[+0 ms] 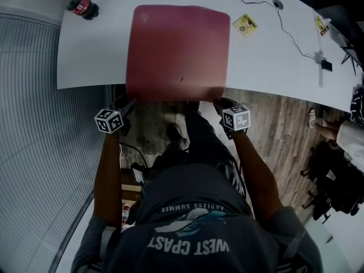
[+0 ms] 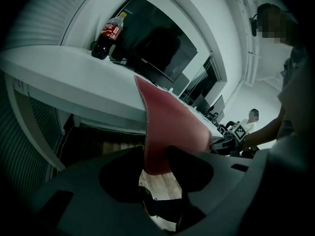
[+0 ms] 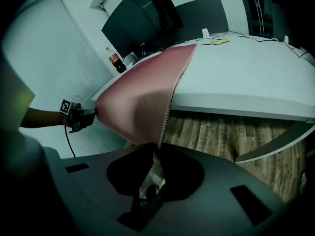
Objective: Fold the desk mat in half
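A pink-red desk mat (image 1: 176, 50) lies on the white table (image 1: 91, 56), with its near edge at the table's front edge. My left gripper (image 1: 126, 104) holds the mat's near left corner, and my right gripper (image 1: 219, 102) holds the near right corner. In the left gripper view the mat (image 2: 167, 127) rises off the table and fills the gap between the jaws of the left gripper (image 2: 156, 161). In the right gripper view the mat's stitched edge (image 3: 170, 102) runs down into the narrow gap of the right gripper (image 3: 156, 151). Both near corners are lifted off the table.
A cola bottle (image 1: 81, 5) stands at the table's far left corner. A yellow card (image 1: 244, 24) lies right of the mat, and a thin cable (image 1: 284, 27) runs past it. Dark monitors (image 2: 157, 48) stand behind. A seated person (image 1: 341, 135) is at the right.
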### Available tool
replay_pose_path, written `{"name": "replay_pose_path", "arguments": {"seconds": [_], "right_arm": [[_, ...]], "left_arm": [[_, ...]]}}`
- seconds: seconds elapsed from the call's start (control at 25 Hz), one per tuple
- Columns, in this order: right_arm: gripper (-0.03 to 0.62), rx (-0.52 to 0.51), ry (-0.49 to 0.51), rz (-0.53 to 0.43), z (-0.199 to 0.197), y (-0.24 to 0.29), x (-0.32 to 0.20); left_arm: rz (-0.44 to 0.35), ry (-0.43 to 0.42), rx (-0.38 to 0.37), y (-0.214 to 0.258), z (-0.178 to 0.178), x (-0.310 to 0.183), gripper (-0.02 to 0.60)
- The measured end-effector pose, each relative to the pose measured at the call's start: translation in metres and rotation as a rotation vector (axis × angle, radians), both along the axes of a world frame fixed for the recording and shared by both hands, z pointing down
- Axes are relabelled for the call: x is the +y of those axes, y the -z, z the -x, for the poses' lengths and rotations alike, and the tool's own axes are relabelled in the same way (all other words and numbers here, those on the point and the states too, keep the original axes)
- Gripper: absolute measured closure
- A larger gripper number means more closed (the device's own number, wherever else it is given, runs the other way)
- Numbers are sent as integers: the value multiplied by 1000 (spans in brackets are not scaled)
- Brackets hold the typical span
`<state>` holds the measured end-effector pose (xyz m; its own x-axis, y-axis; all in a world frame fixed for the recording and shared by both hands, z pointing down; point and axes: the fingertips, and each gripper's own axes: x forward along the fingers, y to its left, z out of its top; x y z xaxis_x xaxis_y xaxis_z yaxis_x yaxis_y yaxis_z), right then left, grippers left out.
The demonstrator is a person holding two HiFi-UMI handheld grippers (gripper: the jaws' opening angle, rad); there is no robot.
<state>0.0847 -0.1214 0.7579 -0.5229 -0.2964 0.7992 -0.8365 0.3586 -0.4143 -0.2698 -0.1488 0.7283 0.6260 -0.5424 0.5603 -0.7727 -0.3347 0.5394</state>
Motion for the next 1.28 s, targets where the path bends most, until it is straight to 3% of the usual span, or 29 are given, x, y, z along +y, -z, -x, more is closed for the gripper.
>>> {"name": "replay_pose_path", "arguments": {"seconds": [0.08, 0.24, 0.68, 0.92, 1.28], "right_arm": [[549, 1, 22, -12, -2, 7, 5], [554, 2, 67, -61, -2, 32, 12], [554, -33, 116, -304, 4, 124, -16], [554, -77, 53, -401, -1, 165, -52], [554, -156, -57, -488, -14, 205, -116]], "left_arm": [[4, 7, -10, 1, 3, 1, 456], [-8, 2, 45, 17, 4, 9, 541], [-197, 4, 198, 124, -9, -6, 548], [-300, 6, 266, 174, -17, -35, 548], [-386, 109, 412, 215, -15, -84, 545]]}}
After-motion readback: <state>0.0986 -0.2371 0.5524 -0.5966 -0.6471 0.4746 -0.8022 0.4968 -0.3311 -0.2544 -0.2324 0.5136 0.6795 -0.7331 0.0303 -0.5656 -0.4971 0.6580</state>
